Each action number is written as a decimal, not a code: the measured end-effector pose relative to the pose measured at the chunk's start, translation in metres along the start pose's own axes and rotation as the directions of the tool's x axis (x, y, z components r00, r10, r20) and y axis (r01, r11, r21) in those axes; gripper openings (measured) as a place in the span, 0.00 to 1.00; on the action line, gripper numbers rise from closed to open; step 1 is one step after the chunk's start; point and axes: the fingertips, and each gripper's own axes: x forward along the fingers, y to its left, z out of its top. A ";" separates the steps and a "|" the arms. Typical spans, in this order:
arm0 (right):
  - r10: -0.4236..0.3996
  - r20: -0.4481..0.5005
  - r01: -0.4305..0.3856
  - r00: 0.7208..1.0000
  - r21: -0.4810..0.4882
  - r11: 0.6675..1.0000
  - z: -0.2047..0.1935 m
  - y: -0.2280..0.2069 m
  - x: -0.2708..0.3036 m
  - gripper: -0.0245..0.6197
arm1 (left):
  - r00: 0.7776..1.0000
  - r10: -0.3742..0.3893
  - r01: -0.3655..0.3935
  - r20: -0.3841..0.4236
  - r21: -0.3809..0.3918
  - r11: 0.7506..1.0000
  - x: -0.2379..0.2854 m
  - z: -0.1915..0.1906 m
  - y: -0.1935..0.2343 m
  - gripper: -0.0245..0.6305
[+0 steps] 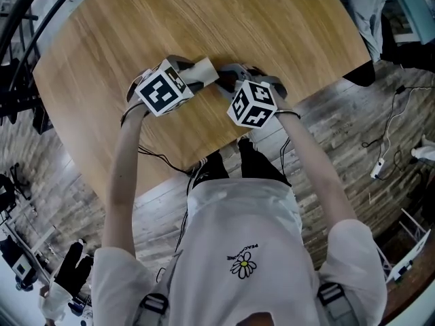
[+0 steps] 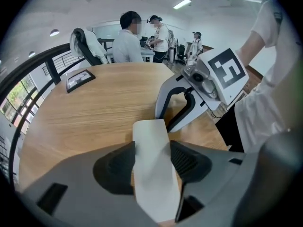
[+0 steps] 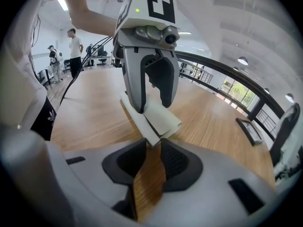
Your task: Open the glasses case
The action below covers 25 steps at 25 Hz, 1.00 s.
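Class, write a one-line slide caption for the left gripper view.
Left gripper clamps a white glasses case over the wooden table; right gripper poised at its far end.

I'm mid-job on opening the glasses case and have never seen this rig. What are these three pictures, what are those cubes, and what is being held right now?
There is no robot: a person holds a pair of tongs in each hand. One picture looks down from a camera on the person's head. The other two come from cameras riding on each tool, looking along its jaws. The patterned cube on each is part of the tool. The left tongs are clamped on the white glasses case over the wooden table. The right tongs are open, with the case's near corner just at their tips, not gripped.
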 end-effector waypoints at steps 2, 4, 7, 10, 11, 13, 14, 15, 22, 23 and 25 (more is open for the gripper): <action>0.001 -0.009 -0.002 1.000 -0.014 1.000 0.000 -0.002 -0.001 0.20 | 0.999 0.028 -0.027 -0.016 0.026 0.999 0.000 0.002 0.000 0.41; 0.005 -0.021 -0.006 1.000 -0.029 1.000 0.000 -0.001 0.000 0.19 | 0.999 0.042 -0.041 -0.032 0.039 0.998 0.000 0.001 0.000 0.41; 0.009 -0.032 -0.011 0.999 -0.041 0.999 0.001 0.001 0.002 0.18 | 0.998 0.056 -0.055 -0.032 0.053 0.997 -0.006 0.000 -0.001 0.37; 0.008 -0.041 -0.010 0.999 -0.053 0.999 0.000 0.001 0.002 0.18 | 0.997 0.070 -0.069 -0.021 0.069 0.995 -0.013 0.004 -0.002 0.24; 0.006 -0.045 -0.009 0.999 -0.059 0.998 0.000 0.000 0.003 0.18 | 0.997 0.074 -0.072 -0.020 0.073 0.995 -0.014 0.005 -0.001 0.22; 0.006 -0.054 -0.010 0.999 -0.069 0.998 0.000 -0.001 0.003 0.18 | 0.997 0.072 -0.070 -0.027 0.074 0.995 -0.016 0.004 0.000 0.18; 0.007 -0.059 -0.011 0.998 -0.073 0.997 0.000 -0.001 0.004 0.18 | 0.997 0.070 -0.067 -0.033 0.075 0.995 -0.016 0.004 0.000 0.17; 0.007 -0.064 -0.012 0.998 -0.077 0.997 0.000 0.000 0.004 0.18 | 0.997 0.072 -0.068 -0.041 0.079 0.995 -0.017 0.004 0.001 0.17; -0.007 -0.068 0.003 0.998 -0.067 0.998 -0.001 0.000 0.003 0.18 | 0.987 0.148 -0.141 -0.064 0.105 0.984 -0.027 0.007 0.021 0.10; -0.011 -0.067 0.006 0.998 -0.067 0.998 -0.001 0.000 0.003 0.18 | 0.986 0.150 -0.142 -0.071 0.105 0.984 -0.026 0.007 0.024 0.10; -0.018 -0.066 0.013 0.998 -0.070 0.997 0.000 0.000 0.004 0.18 | 0.982 0.172 -0.162 -0.081 0.111 0.980 -0.027 0.006 0.031 0.09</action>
